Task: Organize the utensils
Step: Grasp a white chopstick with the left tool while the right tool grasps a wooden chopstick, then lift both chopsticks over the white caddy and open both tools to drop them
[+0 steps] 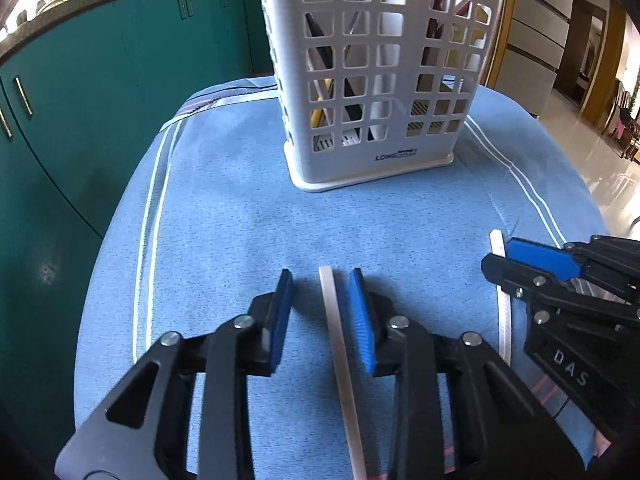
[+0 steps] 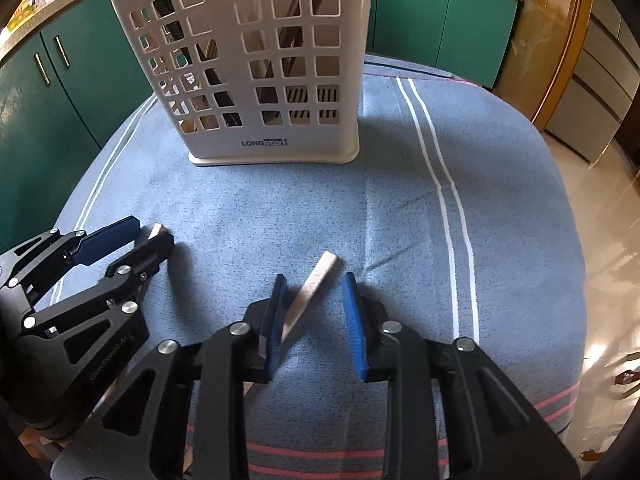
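The desk (image 1: 224, 216) is wearing a blue cloth with white stripes. A tall white basket (image 1: 376, 80) full of square holes is standing upright at the far side, and some utensils are already poking up inside it.

Two pale sticks are lying flat on the cloth, near the front and well apart from the basket. The left tool (image 1: 320, 312) is reaching low over the first stick (image 1: 336, 340) with its blue pads wide apart. That stick is lying between the pads, closer to the right pad, and it is pointing away toward the basket, the same way the tool is pointing.

The right tool (image 2: 314, 320) is also wide. The second stick (image 2: 310, 292) is lying slanted between its pads, running under the left pad.

I think each tool is getting ready to close on its own stick
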